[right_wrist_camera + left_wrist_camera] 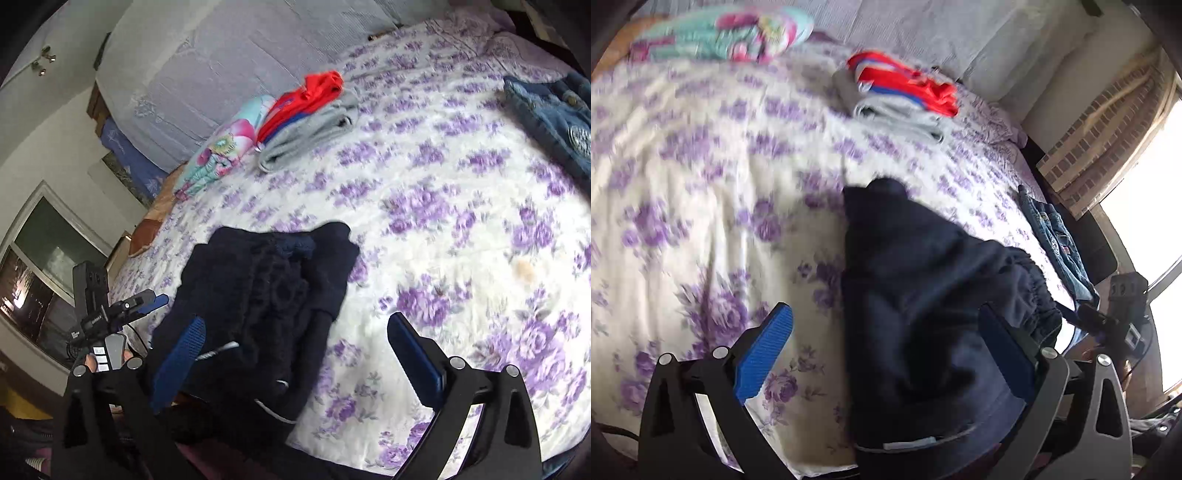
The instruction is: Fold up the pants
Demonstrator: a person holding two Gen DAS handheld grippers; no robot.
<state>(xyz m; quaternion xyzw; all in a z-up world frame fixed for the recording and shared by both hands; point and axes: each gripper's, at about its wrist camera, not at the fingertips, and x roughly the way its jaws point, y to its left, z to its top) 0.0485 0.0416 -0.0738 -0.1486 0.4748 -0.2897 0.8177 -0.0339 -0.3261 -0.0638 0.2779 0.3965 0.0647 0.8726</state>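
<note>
Loosely, rumpled navy fleece pants [266,295] drape the floral bedspread [443,221].

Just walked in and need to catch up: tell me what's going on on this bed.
A person with two handheld grippers is folding dark navy pants on the floral bedspread. The pants lie bunched near the bed's edge. The left gripper and right gripper hover over them with jaws open, gripping nothing. A folded clothes stack and jeans lie farther off.
</note>
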